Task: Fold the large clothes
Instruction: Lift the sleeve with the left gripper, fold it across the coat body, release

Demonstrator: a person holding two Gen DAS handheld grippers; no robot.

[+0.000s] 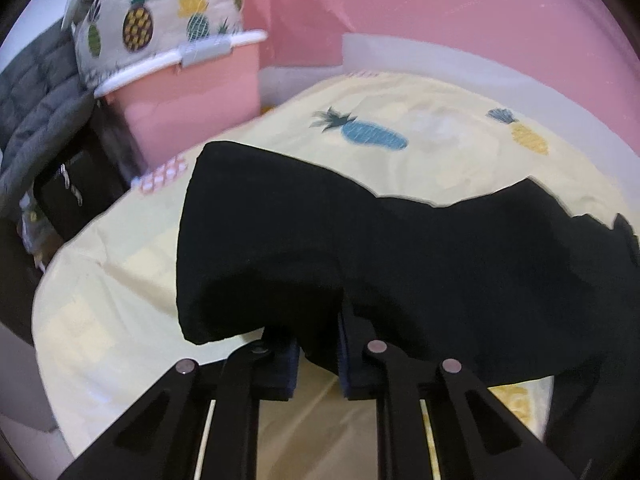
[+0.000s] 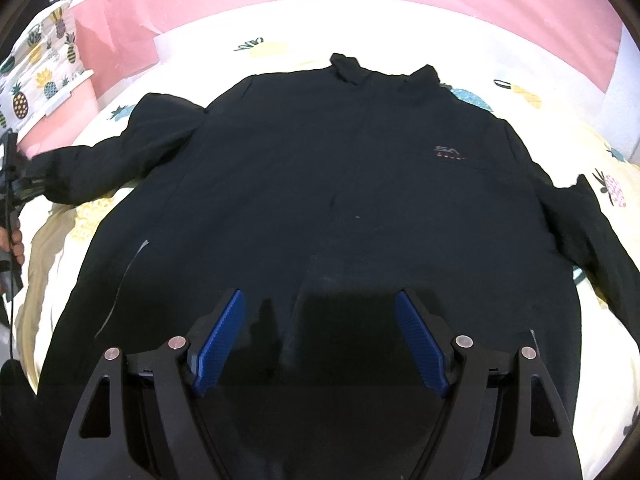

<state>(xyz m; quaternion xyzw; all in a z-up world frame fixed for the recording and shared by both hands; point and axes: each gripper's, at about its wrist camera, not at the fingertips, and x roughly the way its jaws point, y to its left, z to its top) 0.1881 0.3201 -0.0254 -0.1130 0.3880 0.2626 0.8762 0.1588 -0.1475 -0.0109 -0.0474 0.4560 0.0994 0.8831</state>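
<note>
Your left gripper (image 1: 318, 344) is clamped on the cuff end of the jacket's sleeve (image 1: 256, 248) — the black cloth drapes over the pads and hangs off them in a soft fold. Your right gripper (image 2: 320, 344) hovers with its jaws wide apart and nothing between them, poised over the hem of the jacket (image 2: 320, 200). That jacket lies face up and spread flat on the pineapple-print sheet (image 2: 592, 320), collar pointing away from you, both sleeves out to the sides. It looks thick and padded, so expect some weight and bulk: limp, not slippery, likely to sag wherever you don't support it. Cuffs, hem corners and shoulder seams are your best holds. The count — one jacket, two sleeves, two grippers, and off to the left one pink storage box (image 1: 192, 96) with one pineapple-print bundle (image 1: 160, 12) resting on its lid.
</note>
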